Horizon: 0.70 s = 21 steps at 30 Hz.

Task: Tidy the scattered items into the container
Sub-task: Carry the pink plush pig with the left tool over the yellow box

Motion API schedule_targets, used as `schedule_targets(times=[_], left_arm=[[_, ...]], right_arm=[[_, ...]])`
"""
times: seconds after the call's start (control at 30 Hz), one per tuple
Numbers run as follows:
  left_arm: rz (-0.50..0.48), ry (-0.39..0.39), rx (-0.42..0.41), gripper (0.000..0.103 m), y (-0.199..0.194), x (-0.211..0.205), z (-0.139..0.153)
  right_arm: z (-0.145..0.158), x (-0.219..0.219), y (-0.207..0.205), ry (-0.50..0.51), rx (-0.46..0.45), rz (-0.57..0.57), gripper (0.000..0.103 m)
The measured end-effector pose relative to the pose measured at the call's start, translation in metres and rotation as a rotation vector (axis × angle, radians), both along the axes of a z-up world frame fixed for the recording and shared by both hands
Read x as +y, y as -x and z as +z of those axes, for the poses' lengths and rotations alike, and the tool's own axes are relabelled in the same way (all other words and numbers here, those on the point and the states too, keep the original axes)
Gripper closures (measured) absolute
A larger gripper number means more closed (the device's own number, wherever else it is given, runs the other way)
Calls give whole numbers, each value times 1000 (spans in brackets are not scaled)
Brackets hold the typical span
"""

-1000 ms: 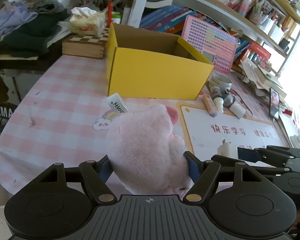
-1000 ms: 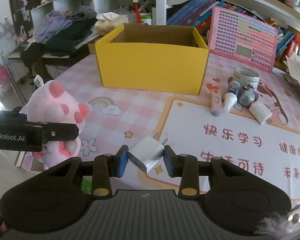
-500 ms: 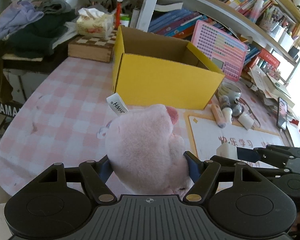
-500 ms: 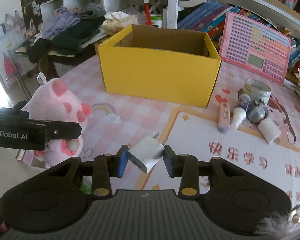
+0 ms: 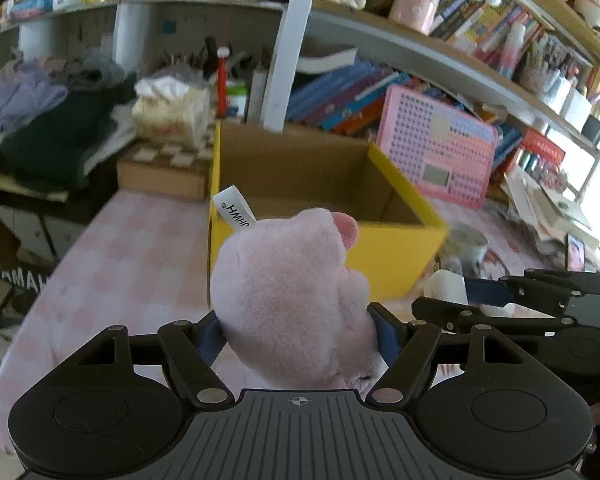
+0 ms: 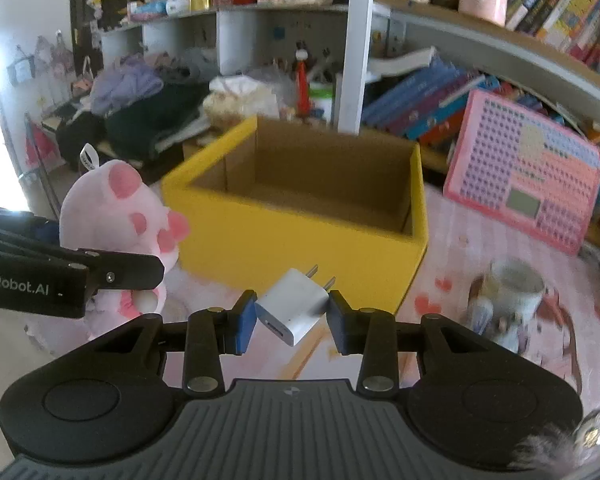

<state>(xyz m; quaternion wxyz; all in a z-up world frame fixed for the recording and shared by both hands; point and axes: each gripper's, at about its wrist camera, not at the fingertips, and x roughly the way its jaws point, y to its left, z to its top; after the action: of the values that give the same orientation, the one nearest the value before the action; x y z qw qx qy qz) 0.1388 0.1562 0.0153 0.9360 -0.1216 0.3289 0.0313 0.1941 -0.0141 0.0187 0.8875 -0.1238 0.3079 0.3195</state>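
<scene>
Left wrist view: the left claw [image 5: 296, 336] is clamped on a pink plush toy [image 5: 288, 300], its blue pads pressed into the fur on both sides; a white label [image 5: 236, 210] stands up from the toy's top. Beyond the toy an open yellow box [image 5: 396, 256] sits on the pink checked worktop [image 5: 120, 248], toward its far edge, with nothing visible inside. The toy is held in the air on the near side of the box. A pink keyboard toy [image 5: 436, 156] leans against the books behind the box. At the right edge of the view, the right claw [image 5: 460, 296] holds a white charger plug [image 5: 444, 286].

Right wrist view: the right claw [image 6: 292, 316] is clamped on the white charger plug [image 6: 294, 304], tilted, prongs pointing toward the yellow box [image 6: 300, 232]. The plug is held off the worktop [image 6: 460, 236] just before the box's near wall. At the left, the left claw [image 6: 140, 276] grips the pink plush toy [image 6: 120, 216] beside the box's near left corner. A mug [image 6: 516, 292] stands on the worktop to the right of the box, blurred.
</scene>
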Motion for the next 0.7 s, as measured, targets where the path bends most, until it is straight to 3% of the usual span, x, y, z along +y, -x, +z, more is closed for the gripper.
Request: schedule_targets(times=[0.33, 0.57, 0.7], left_arm=[[28, -85, -65, 29, -70, 15, 25], [42, -105, -1, 29, -127, 25, 6], [21, -171, 50, 29, -156, 22, -9]], right_arm=[[25, 21, -83, 1, -110, 74, 67], [3, 45, -140, 100, -86, 129, 67], [-18, 61, -165, 174, -41, 164, 67]])
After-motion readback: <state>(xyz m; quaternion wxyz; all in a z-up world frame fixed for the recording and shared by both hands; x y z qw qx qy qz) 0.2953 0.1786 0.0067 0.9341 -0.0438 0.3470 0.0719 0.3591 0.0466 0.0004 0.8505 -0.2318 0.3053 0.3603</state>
